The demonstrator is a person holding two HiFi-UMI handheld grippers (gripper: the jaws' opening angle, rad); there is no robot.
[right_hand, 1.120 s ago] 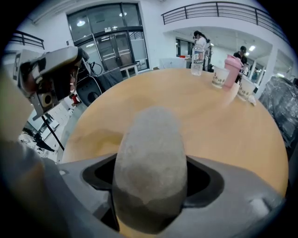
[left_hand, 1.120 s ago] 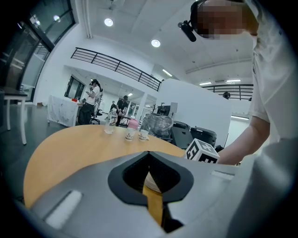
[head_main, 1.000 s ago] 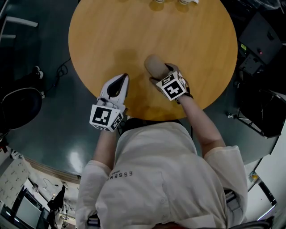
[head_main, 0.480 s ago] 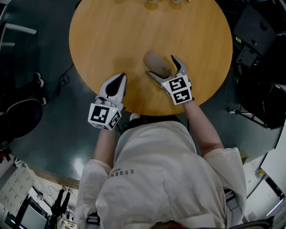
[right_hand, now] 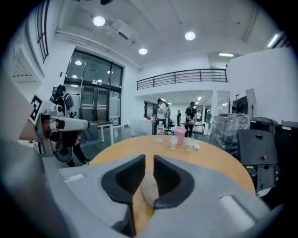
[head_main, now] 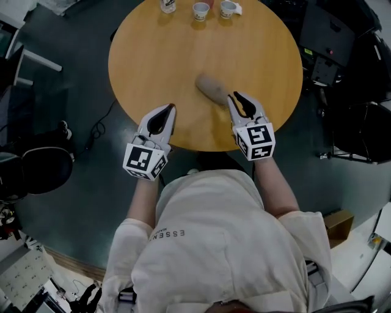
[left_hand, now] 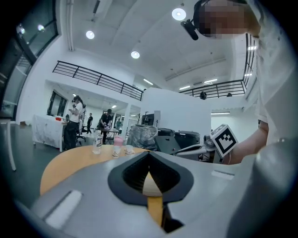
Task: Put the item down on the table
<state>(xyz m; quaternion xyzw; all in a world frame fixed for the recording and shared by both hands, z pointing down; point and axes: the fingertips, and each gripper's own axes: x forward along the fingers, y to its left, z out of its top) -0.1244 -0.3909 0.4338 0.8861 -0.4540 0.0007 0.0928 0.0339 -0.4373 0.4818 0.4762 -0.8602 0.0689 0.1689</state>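
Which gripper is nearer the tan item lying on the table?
Right. The right gripper, fingers closing with nothing between them, sits just right of the tan item; the left gripper is farther off to its left.

top centre: clear plastic bottle [head_main: 167, 5], white paper cup [head_main: 200, 11], white handled mug [head_main: 229, 8] | left edge: black round chair [head_main: 27, 168] | lower right: brown cardboard box [head_main: 338, 225]

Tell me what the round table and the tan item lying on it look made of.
Round table: wood or wood-look laminate, smooth satin finish; even orange-brown top with soft glare. Tan item: matte and rounded; possibly stone, bread or soft fabric, the look leaves it open.
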